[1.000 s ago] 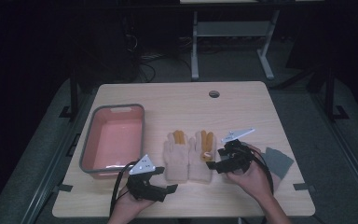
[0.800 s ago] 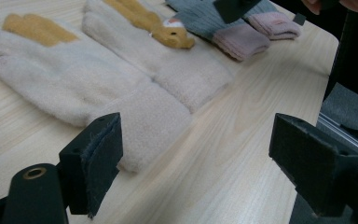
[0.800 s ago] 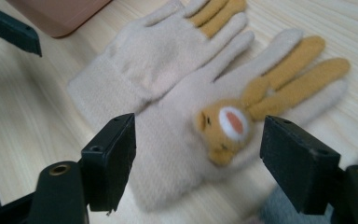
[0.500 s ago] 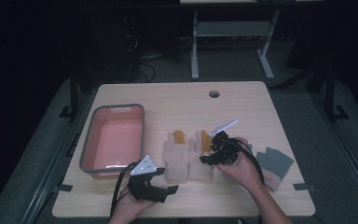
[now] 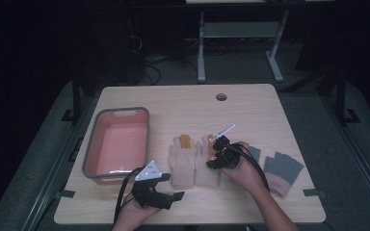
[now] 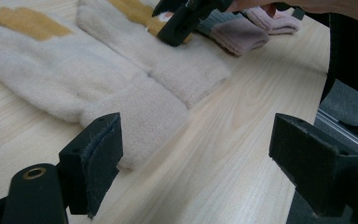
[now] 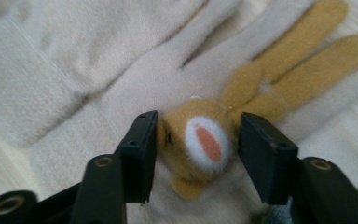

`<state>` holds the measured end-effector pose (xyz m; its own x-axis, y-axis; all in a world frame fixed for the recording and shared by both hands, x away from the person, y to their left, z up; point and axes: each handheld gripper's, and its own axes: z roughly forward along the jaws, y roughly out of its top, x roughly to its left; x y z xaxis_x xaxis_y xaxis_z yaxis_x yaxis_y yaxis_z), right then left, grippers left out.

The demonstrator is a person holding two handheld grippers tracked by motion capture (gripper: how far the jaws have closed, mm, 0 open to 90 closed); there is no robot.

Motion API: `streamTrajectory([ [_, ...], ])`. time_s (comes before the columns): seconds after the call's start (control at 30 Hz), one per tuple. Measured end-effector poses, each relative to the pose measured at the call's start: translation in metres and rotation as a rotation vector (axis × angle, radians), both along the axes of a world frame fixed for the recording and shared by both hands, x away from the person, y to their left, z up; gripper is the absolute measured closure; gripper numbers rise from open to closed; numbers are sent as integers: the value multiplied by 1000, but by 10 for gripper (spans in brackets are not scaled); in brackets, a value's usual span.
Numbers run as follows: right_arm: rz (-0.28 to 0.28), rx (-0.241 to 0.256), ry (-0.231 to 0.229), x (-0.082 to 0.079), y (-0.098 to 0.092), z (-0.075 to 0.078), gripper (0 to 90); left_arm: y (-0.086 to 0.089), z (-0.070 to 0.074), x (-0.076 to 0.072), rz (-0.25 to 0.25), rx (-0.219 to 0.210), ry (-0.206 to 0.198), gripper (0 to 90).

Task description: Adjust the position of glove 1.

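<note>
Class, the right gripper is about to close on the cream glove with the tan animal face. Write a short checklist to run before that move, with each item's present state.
1. Right gripper open: ok.
2. Jaws either side of the tan animal face: ok.
3. Left pad touching the face: it seems so; right pad: cannot tell.
4. Right cream glove lying flat on the table: ok.
5. Left gripper open, nothing between its jaws: ok.
6. Left cream glove apart from the right one: not ok, their sides touch.
7. Pink bin within reach: cannot tell.
</note>
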<state>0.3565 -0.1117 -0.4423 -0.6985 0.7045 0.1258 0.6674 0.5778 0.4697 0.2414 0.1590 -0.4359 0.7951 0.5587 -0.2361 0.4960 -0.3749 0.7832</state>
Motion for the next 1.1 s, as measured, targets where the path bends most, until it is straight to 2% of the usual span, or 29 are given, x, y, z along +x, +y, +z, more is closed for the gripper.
streamTrajectory([
  [0.27, 7, -38, -14, -1, 4, -3, 549, 0, 1, -1, 3, 0, -8, 172],
  [0.67, -4, 5, 6, 2, -4, 0, 611, 0, 0, -1, 3, 3, -10, 172],
  [0.77, -5, 15, 11, 3, -7, 1, 615, 0, 0, -1, -1, -8, -3, 172],
  [1.03, 5, 18, 3, 1, -8, 4, 642, 0, 0, -2, 4, -12, -8, 172],
  [1.1, 18, -3, -5, 0, -8, 7, 646, 1, 1, -2, 1, -14, -8, 172],
])
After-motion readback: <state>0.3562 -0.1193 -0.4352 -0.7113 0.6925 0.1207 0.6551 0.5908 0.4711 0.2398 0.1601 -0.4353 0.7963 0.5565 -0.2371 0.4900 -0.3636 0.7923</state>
